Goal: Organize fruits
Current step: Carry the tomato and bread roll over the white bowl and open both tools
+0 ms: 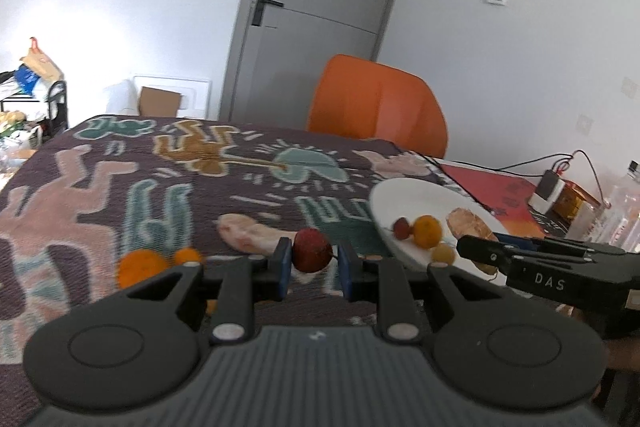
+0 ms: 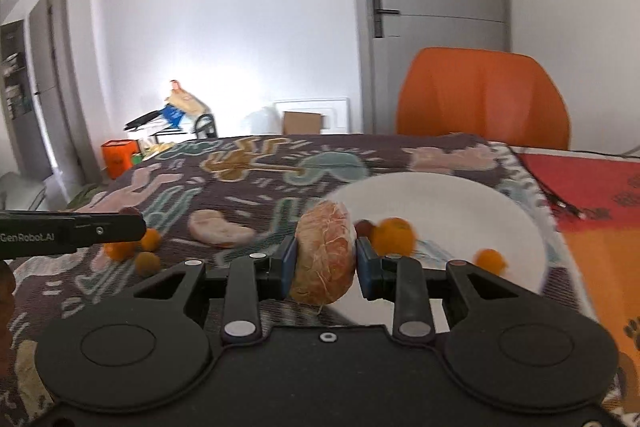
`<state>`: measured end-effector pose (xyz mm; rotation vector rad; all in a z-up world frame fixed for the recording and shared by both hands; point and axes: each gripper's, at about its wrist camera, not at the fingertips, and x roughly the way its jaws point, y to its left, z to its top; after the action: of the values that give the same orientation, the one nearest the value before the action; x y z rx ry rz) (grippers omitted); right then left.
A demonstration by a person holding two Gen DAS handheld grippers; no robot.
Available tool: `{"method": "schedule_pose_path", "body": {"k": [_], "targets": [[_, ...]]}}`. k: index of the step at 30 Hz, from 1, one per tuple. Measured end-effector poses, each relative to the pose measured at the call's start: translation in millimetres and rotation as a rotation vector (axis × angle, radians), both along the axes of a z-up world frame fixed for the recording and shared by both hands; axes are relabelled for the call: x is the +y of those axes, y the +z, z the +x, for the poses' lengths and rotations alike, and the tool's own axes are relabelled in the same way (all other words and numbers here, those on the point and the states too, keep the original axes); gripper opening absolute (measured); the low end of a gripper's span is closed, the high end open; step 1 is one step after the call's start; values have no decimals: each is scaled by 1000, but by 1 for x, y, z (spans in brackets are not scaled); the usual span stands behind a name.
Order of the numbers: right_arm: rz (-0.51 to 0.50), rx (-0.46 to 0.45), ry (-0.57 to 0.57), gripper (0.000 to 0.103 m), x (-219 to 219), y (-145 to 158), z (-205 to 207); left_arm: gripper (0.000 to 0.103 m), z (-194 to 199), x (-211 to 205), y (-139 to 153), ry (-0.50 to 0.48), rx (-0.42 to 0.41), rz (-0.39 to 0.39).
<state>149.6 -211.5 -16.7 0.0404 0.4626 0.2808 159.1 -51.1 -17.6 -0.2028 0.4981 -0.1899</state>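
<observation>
My left gripper has a red lychee between its blue pads; the left pad touches it, a small gap shows at the right pad. My right gripper is shut on a peeled pomelo segment over the near rim of the white plate. On the plate lie an orange, a small red fruit and a small orange fruit. The plate also shows in the left wrist view, with the right gripper over it. Another pomelo segment and two oranges lie on the patterned cloth.
An orange chair stands behind the table. A red mat with cables, a small box and a clear bottle lie to the right. A grey door and white walls are behind.
</observation>
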Motion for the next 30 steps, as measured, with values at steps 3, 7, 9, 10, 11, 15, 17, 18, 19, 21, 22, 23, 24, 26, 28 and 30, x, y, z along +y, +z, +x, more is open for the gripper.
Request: {"method": "schedule_pose_path", "body": {"k": [3, 7, 9, 10, 11, 15, 17, 18, 19, 21, 22, 23, 24, 26, 28, 30], "targets": [[3, 4, -29, 30, -13, -3, 0, 23, 5, -13, 0, -24, 1, -3], [6, 10, -62, 30, -26, -8, 1, 23, 12, -30, -1, -58, 2, 1], [4, 9, -79, 30, -32, -9, 3, 23, 14, -36, 0, -72, 2, 5], [2, 6, -88, 30, -34, -9, 2, 23, 15, -39, 0, -76, 1, 5], [-1, 2, -97, 30, -37, -9, 3, 23, 17, -42, 0, -80, 1, 4], [6, -3, -121, 36, -48, -9, 7, 23, 23, -54, 1, -103, -3, 9], [14, -11, -154, 47, -52, -10, 6, 23, 26, -60, 2, -115, -4, 14], [15, -24, -174, 61, -54, -9, 3, 23, 27, -64, 2, -122, -5, 17], [15, -39, -189, 72, -56, -9, -1, 23, 29, -67, 3, -129, -6, 20], [17, -53, -195, 74, -57, -8, -9, 23, 32, -73, 3, -142, -9, 27], [22, -54, -194, 75, -59, -8, -12, 23, 33, -76, 4, -148, -11, 33], [27, -55, -195, 75, -60, -9, -14, 23, 35, -79, 4, -154, -12, 36], [31, -55, -198, 75, -61, -9, -16, 23, 36, -81, 4, -159, -12, 38], [38, -53, -203, 76, -64, -10, -21, 23, 40, -87, 5, -171, -12, 40], [51, -51, -207, 77, -67, -12, -25, 23, 43, -92, 6, -180, -16, 45], [59, -50, -210, 79, -68, -13, -28, 23, 46, -98, 8, -191, -19, 43]]}}
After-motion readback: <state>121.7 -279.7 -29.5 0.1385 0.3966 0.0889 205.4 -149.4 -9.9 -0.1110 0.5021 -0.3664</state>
